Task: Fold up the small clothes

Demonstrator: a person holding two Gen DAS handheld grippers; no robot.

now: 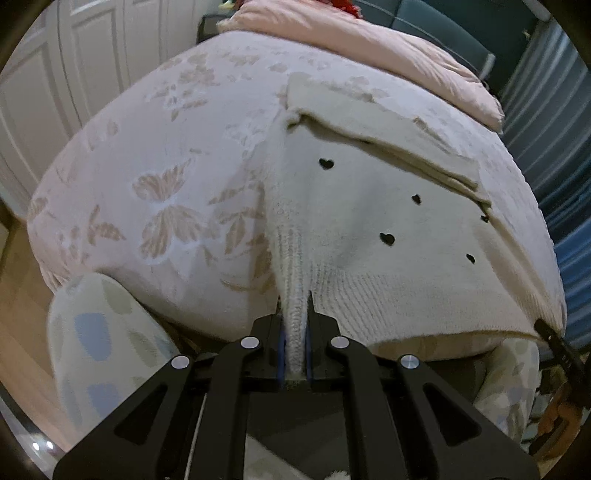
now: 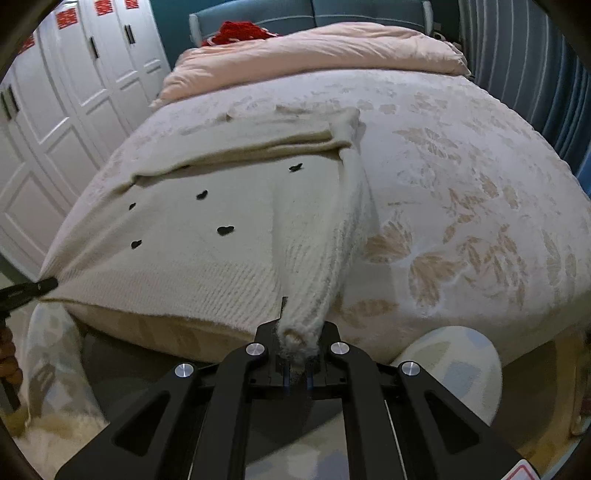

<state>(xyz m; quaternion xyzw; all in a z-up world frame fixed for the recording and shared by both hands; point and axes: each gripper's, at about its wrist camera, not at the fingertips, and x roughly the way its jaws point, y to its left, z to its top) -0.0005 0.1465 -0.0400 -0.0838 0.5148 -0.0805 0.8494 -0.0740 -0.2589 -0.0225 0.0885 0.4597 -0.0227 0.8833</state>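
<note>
A cream knit sweater with small black hearts lies on the bed, its sleeves folded across the far part. My left gripper is shut on the ribbed hem at its left corner, at the bed's near edge. My right gripper is shut on the hem at the right corner of the sweater. The hem is stretched between both grippers and lifted slightly off the bed. The right gripper's tip shows in the left wrist view, and the left gripper's tip shows in the right wrist view.
The bed has a pale butterfly-pattern cover and a pink duvet bunched at the far end with a red item on it. White wardrobe doors stand on the left, blue curtains on the right. The person's patterned trouser knees are below.
</note>
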